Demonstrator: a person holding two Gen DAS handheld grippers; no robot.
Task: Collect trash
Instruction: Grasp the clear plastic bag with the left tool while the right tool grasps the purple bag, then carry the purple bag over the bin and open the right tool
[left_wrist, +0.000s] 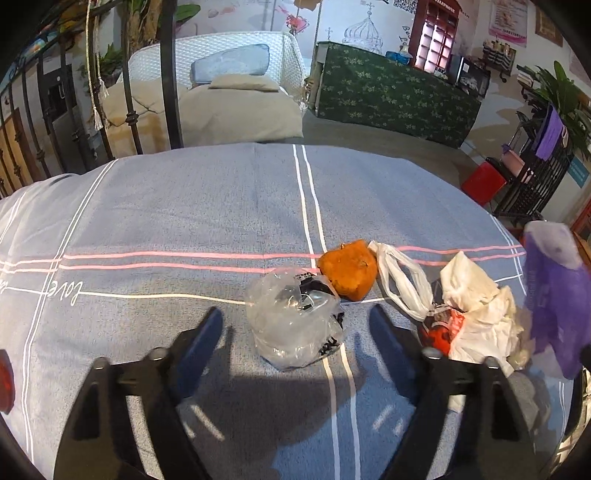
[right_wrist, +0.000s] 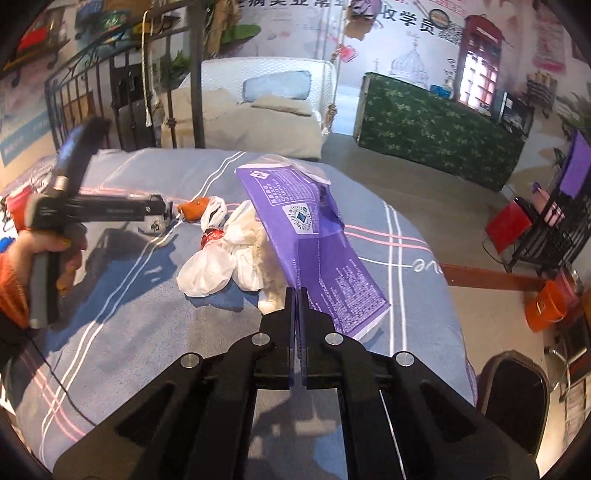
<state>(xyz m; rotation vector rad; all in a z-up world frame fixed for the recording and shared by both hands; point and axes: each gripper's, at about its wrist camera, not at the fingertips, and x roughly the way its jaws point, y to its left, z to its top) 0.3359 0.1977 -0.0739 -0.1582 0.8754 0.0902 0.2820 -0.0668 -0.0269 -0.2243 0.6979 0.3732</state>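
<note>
One purple packet (right_wrist: 314, 236) pinched in right tool (right_wrist: 298, 295), left tool (left_wrist: 295, 325) wide around one clear bag (left_wrist: 295, 317), one orange peel (left_wrist: 349, 267)

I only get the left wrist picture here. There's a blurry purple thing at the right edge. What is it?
Observer: A purple printed packet, pinched at its lower edge by the shut right hand-held gripper and lifted off the cloth.
Operator: Who is holding the gripper I look along?
Observer: A hand in an orange sleeve grips the handle of the left hand-held gripper, seen from the side in the right wrist view.
Operator: Anywhere to put rubbish?
Observer: An orange bucket stands on the floor beyond the table's right side; whether it is the bin, I cannot tell.
</note>
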